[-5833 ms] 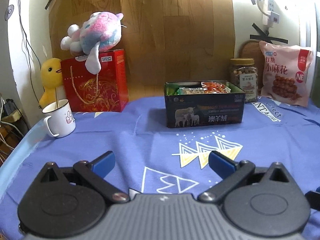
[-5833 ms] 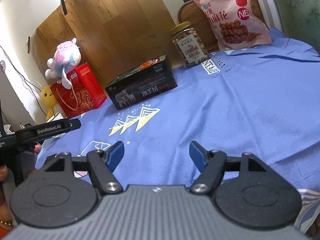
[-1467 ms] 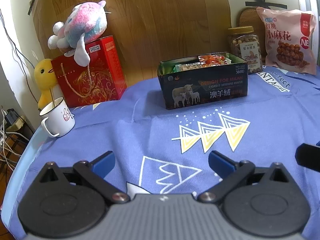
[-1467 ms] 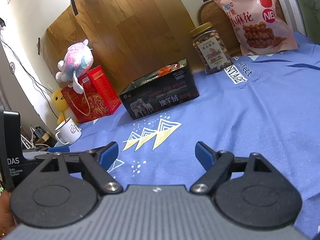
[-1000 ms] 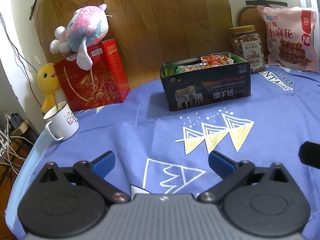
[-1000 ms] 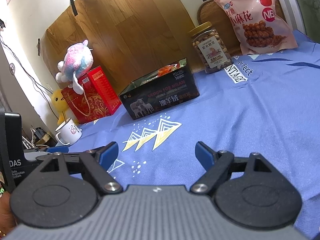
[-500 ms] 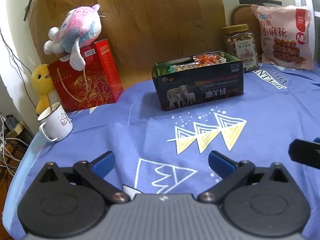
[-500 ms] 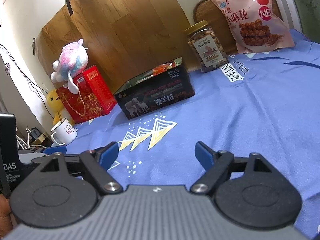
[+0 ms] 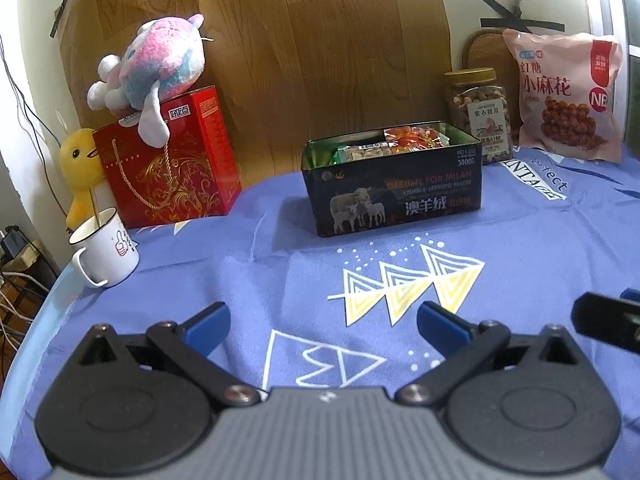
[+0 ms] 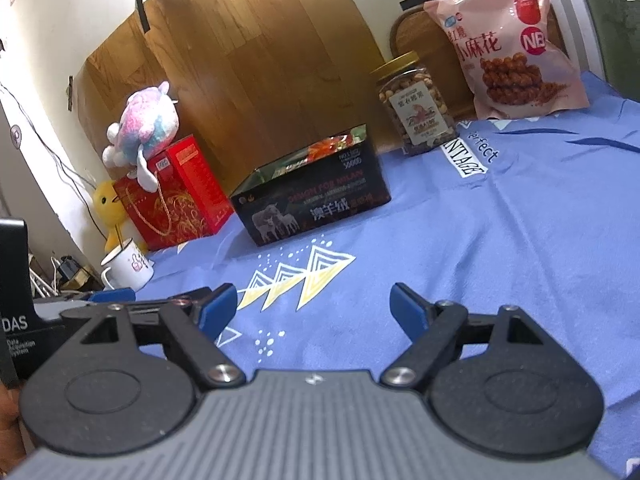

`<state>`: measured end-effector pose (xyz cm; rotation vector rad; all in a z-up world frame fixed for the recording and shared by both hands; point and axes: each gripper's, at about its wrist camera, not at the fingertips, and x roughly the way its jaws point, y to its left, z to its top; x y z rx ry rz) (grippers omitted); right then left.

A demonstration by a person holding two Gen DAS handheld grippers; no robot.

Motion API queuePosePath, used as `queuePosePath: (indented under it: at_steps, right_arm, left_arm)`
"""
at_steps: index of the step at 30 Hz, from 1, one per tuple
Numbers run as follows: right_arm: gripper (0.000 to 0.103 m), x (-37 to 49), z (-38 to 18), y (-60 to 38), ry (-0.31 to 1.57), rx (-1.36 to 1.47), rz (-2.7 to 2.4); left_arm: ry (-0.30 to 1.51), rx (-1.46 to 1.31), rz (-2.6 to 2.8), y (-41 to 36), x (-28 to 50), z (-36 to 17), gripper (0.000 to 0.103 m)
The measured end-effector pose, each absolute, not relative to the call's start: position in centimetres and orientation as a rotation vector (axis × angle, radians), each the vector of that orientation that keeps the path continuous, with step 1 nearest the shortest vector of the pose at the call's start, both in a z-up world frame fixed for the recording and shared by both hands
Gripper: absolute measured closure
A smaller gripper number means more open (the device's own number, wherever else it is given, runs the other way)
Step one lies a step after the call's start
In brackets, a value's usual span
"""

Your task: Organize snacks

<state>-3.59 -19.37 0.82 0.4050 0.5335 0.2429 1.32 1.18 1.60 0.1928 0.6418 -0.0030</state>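
A blue printed cloth [image 9: 280, 280] covers the desk before a wooden wall panel [image 9: 320, 60]; left hand-held gripper [image 9: 322, 322] and right hand-held gripper [image 10: 314, 306] both gape, empty.

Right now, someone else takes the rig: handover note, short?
Left gripper: open, empty, low over the blue tablecloth.
Right gripper: open, empty, also over the cloth.
Black tin box: mid-table, lid off, snack packets already inside.
Nut jar and pink snack bag: standing at the back right, against the wall, outside the box.
Done: some packets boxed; how many I cannot tell.
Left: probably the jar and the bag, if they belong with the rest. Neither gripper is near them yet.
Red gift bag, plush toy and mug stand at the left.
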Motion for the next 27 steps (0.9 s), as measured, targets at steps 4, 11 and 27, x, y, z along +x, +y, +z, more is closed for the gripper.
queuePosePath:
  at_steps: [4,11,27]
  right_arm:
    - [0.018,-3.6,0.7,-19.3,0.540,0.400,0.242]
    - [0.018,-3.9,0.8,-19.2,0.533,0.401,0.243]
    - [0.018,-4.4,0.6,-20.1,0.516,0.421,0.224]
  left_arm:
    - [0.651,0.173,0.003,1.5,1.3,1.5,0.000]
    - [0.664,0.162,-0.015,1.5,1.0,1.6,0.000]
    - [0.700,0.174,-0.039,0.2,0.7,1.3,0.000]
